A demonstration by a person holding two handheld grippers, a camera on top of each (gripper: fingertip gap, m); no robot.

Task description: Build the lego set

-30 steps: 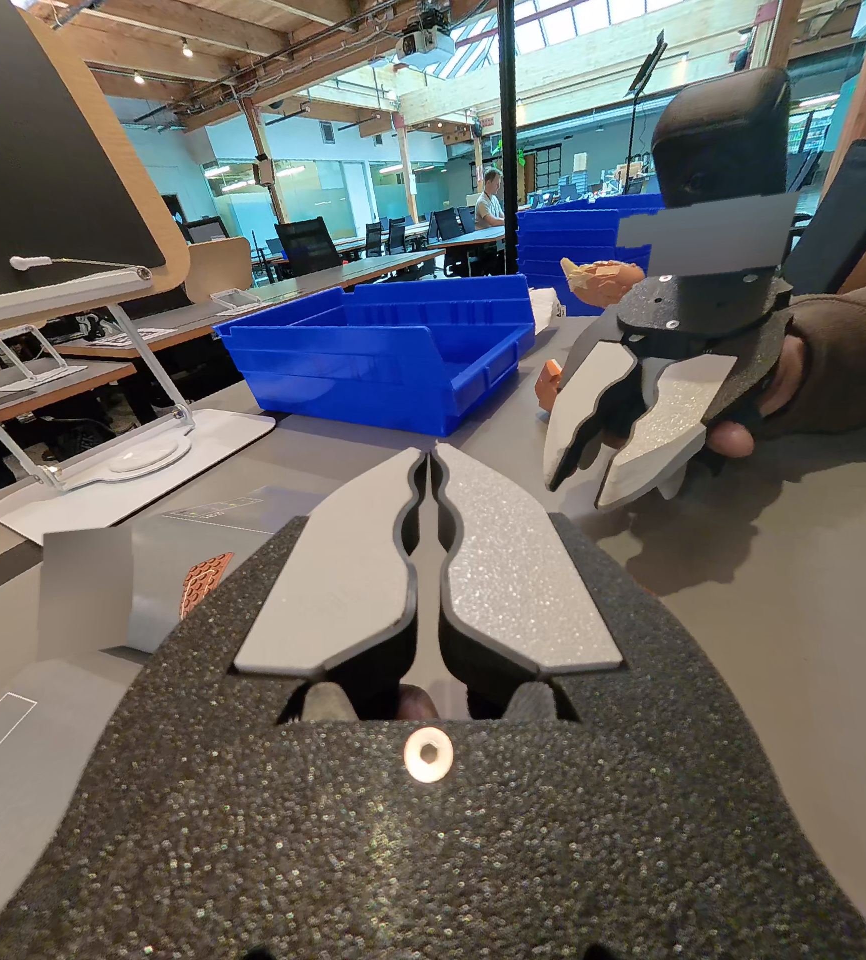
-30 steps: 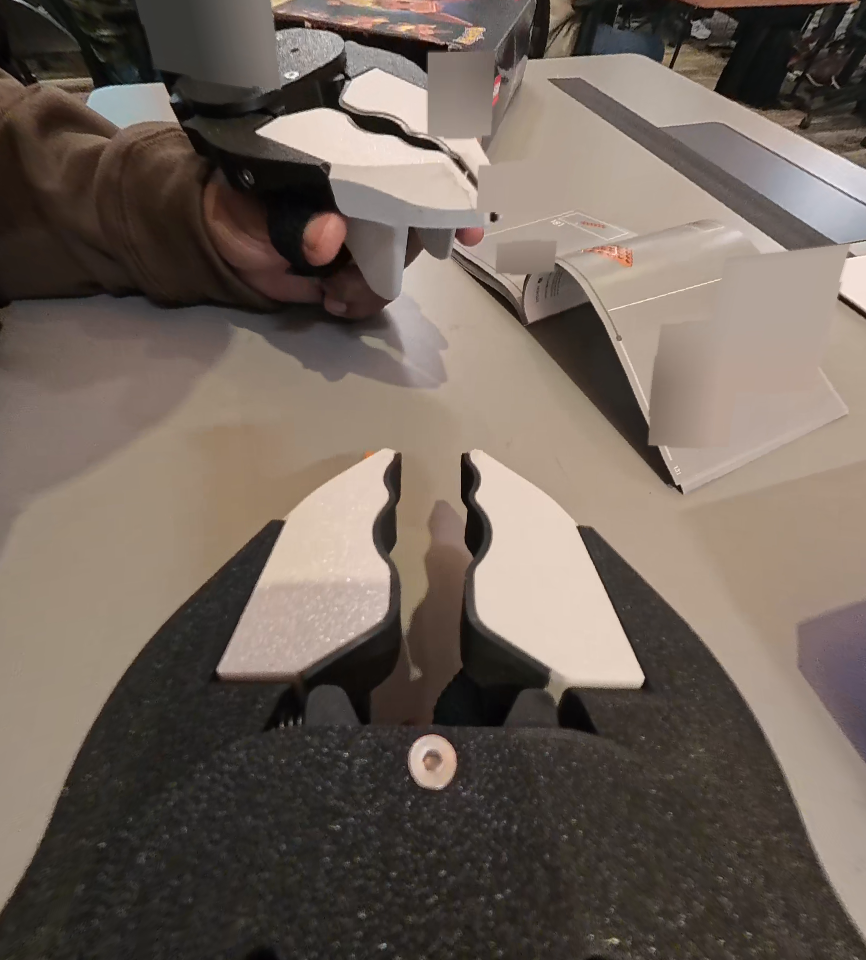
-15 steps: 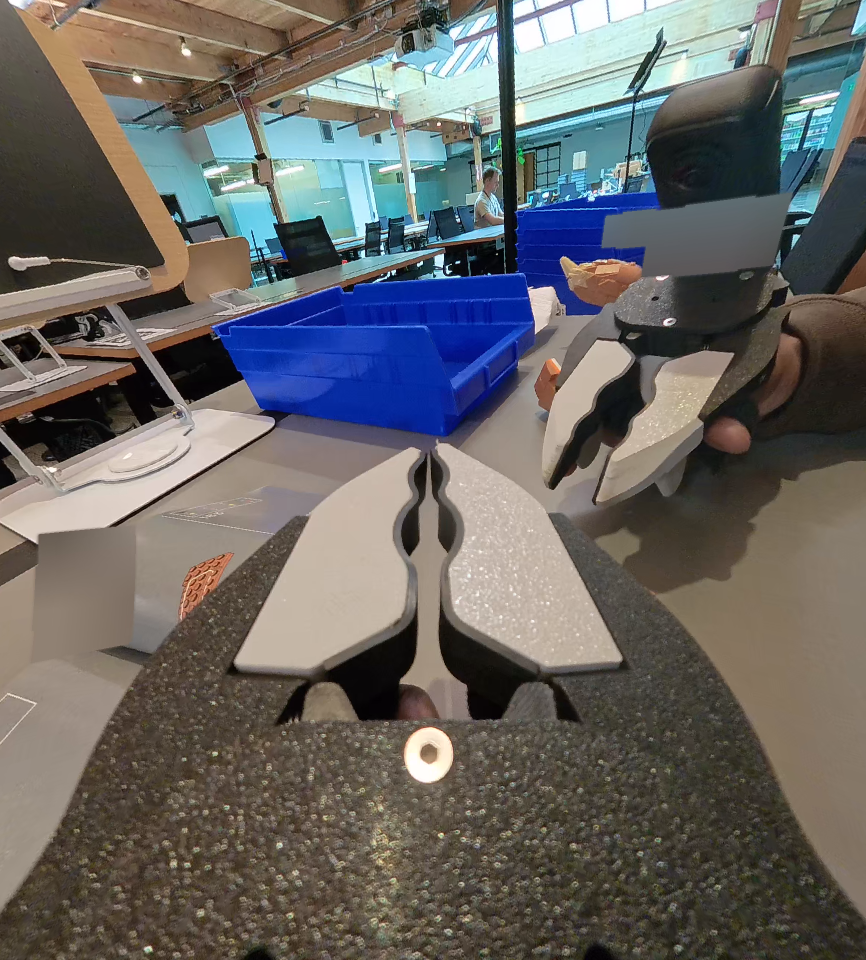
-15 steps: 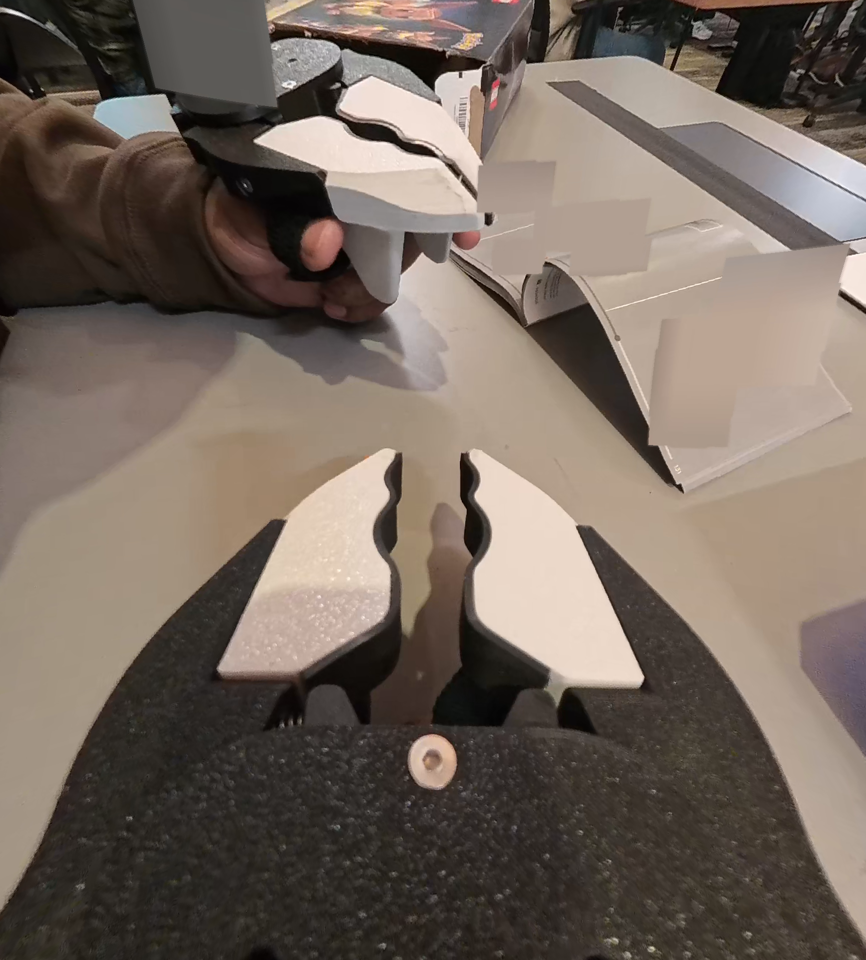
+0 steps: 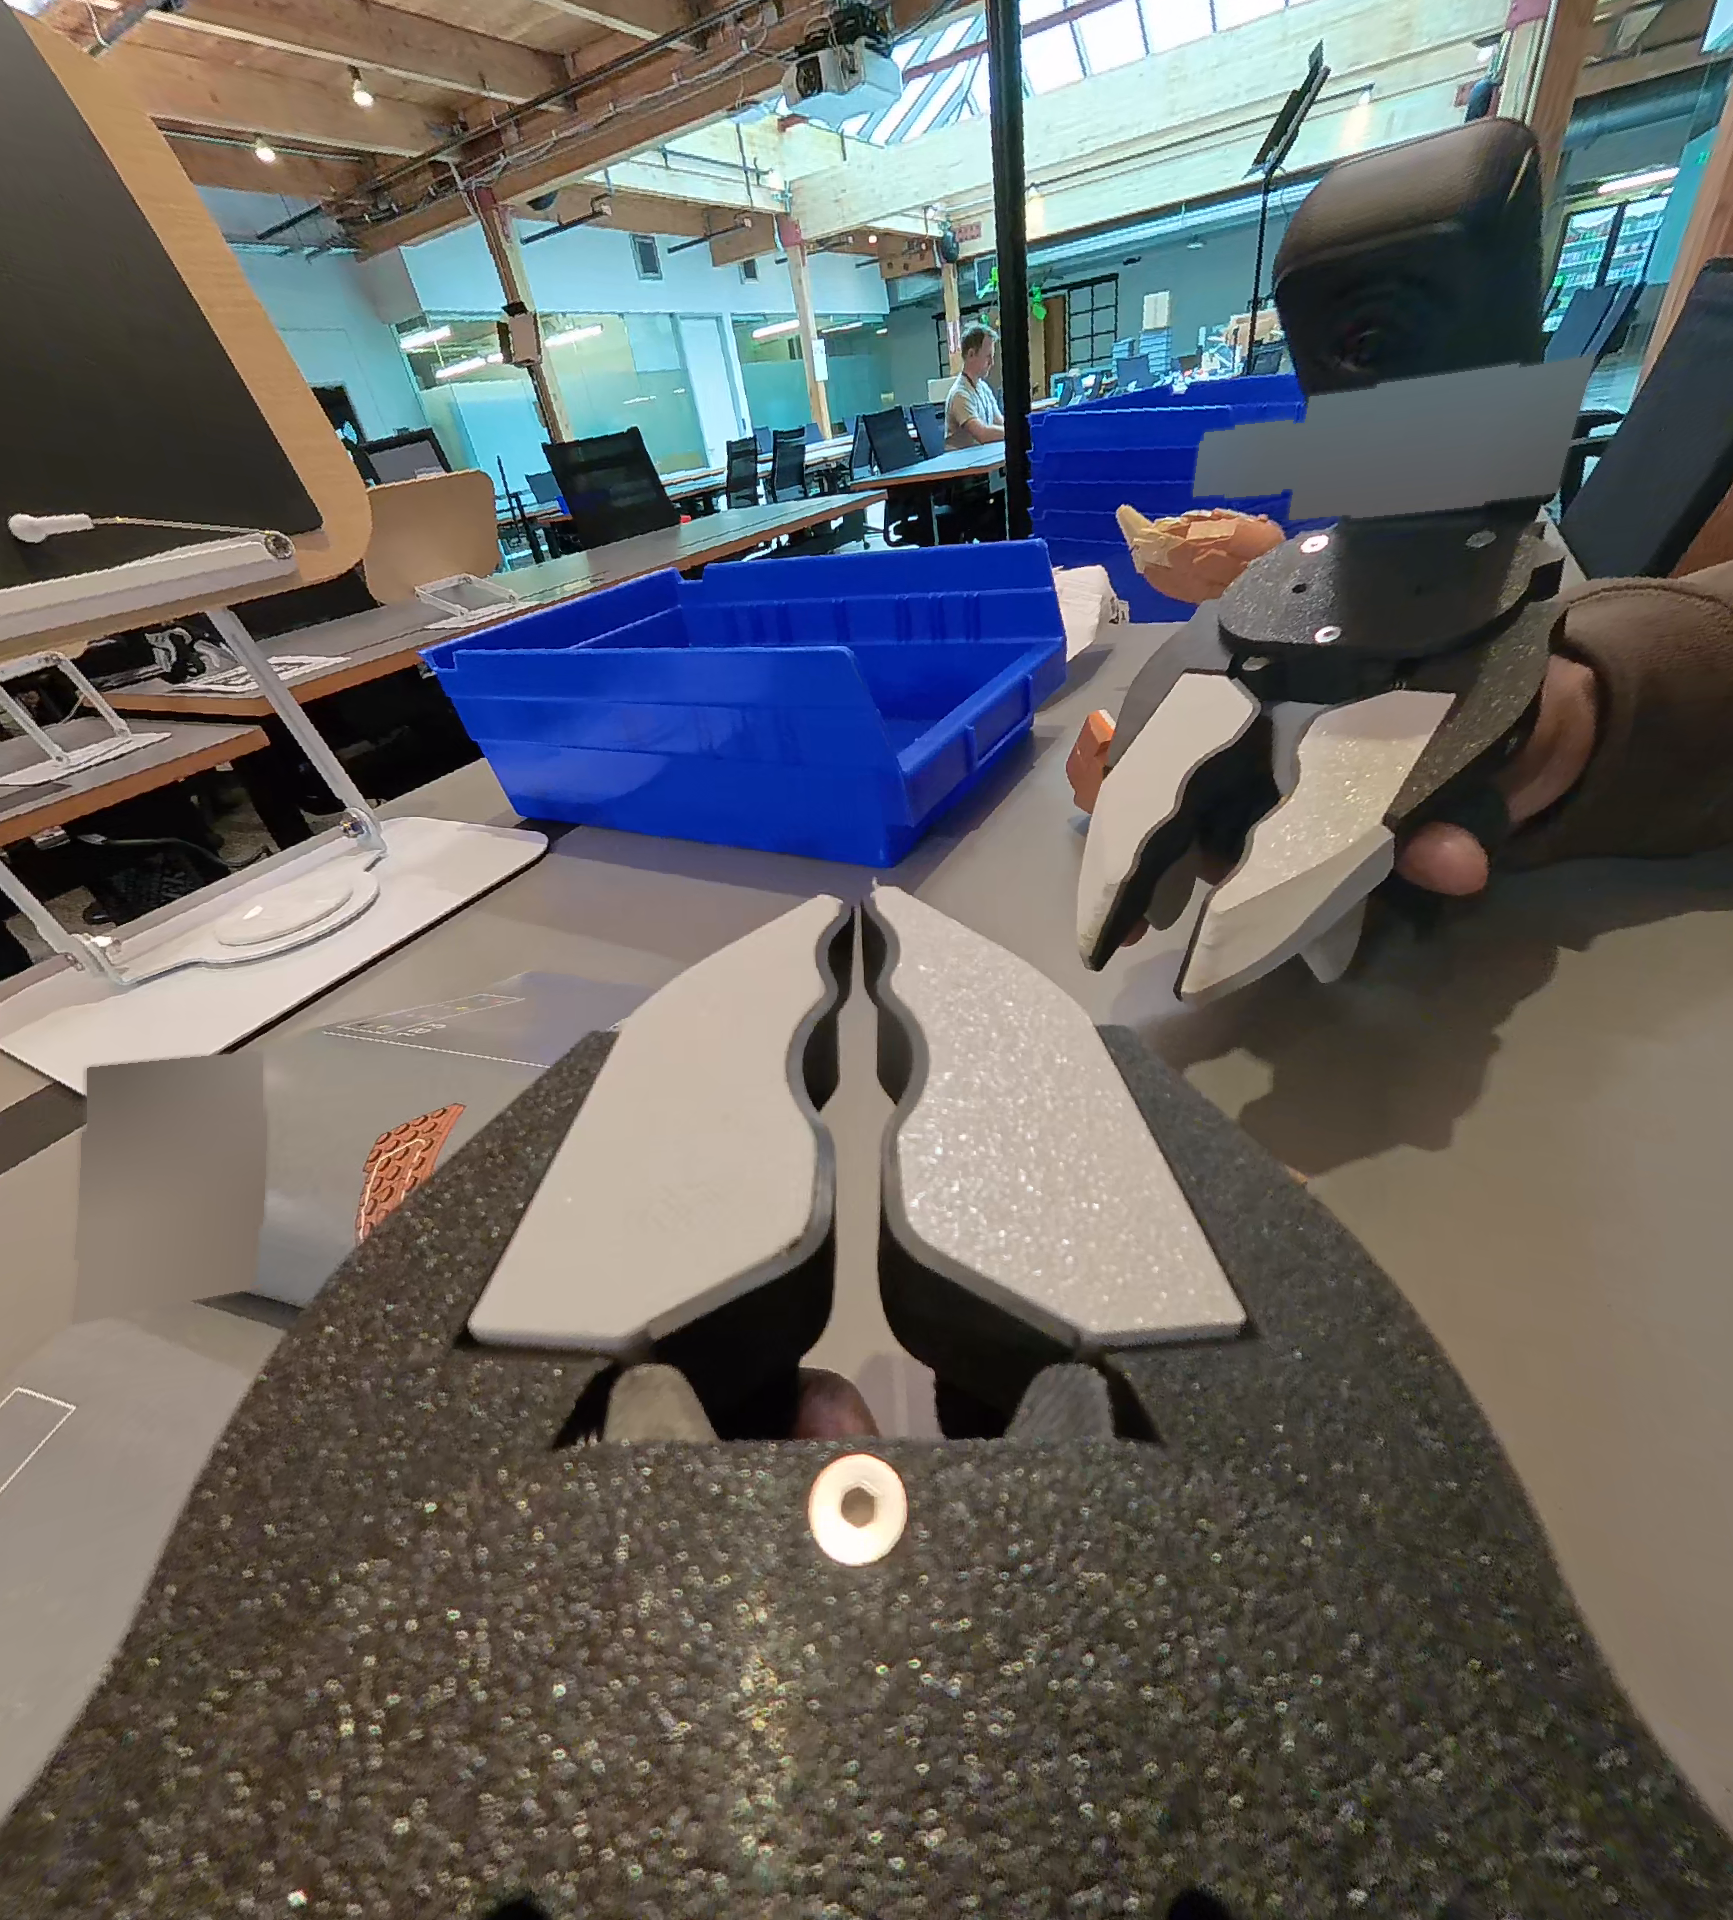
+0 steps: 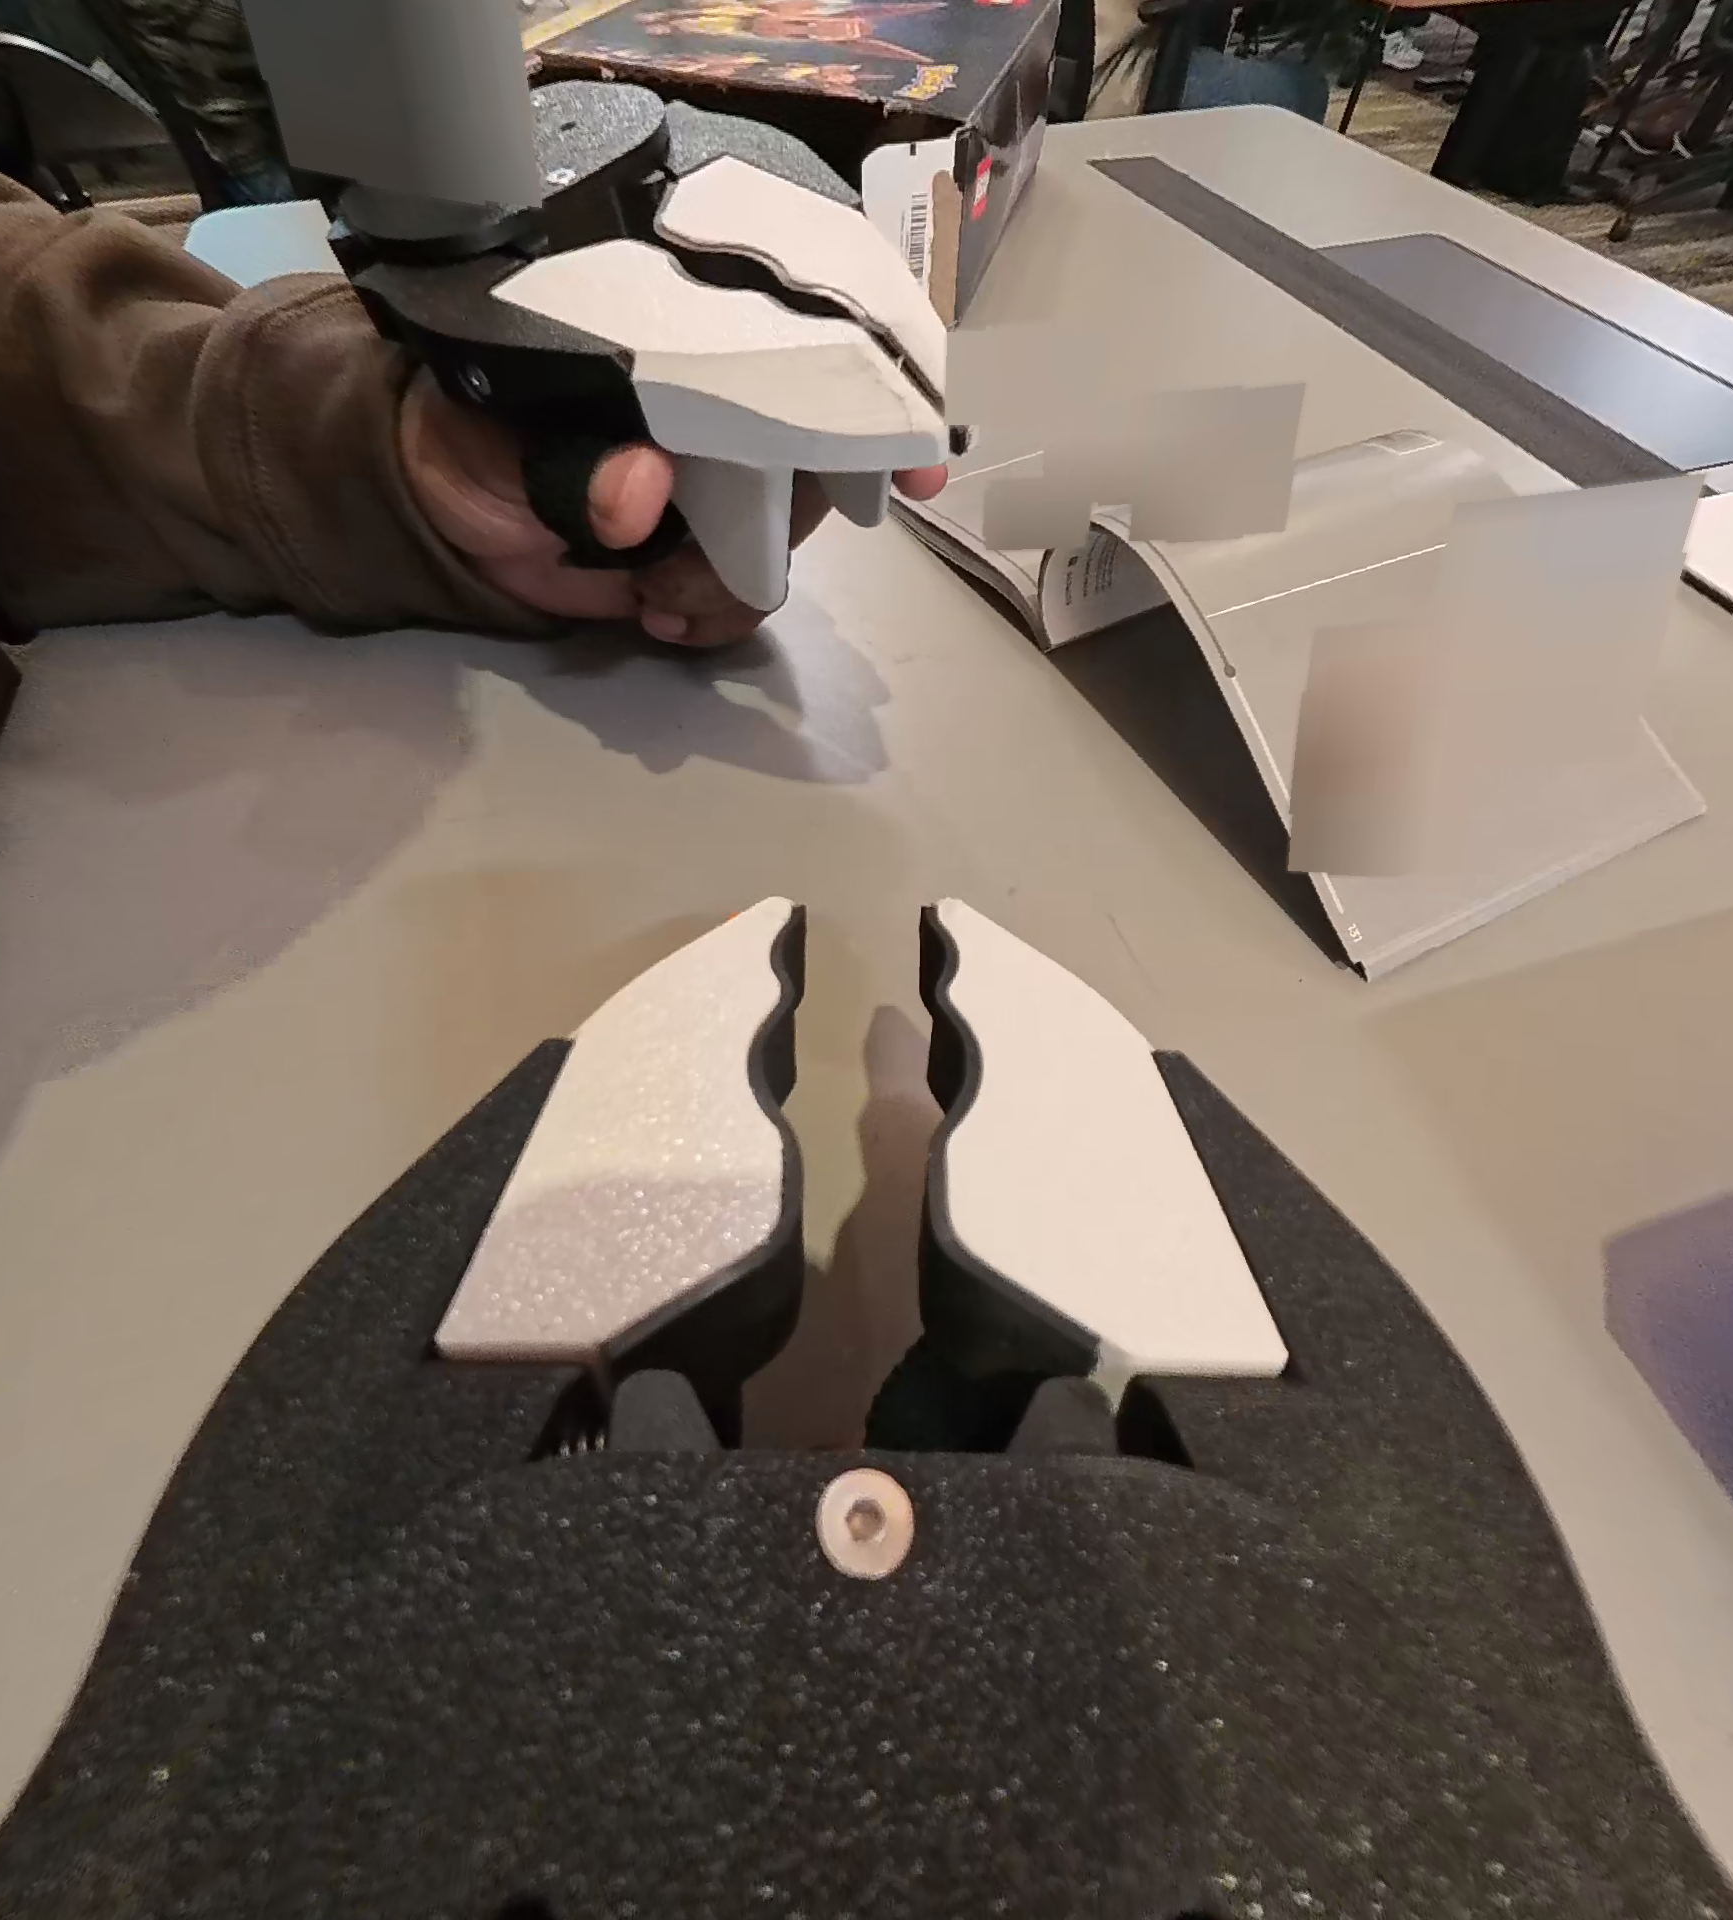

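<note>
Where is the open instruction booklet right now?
In the right wrist view, the instruction booklet lies open on the table's right side, just beyond the left gripper and beside the set's box.

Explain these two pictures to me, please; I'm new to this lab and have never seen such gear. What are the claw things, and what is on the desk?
There is no robot: a person holds one hand-held, two-fingered grey-and-black claw in each hand, and a camera on each looks forward along its fingers.

The left wrist view shows the left claw nearly closed and empty, with the right claw and its hand farther off. The right wrist view shows the right claw slightly open and empty, facing the left one.

On the grey table lie an open grey instruction booklet, a dark printed cardboard box, a blue plastic bin and a white tilted stand. Some orange-brown pieces sit behind the right claw.
</note>
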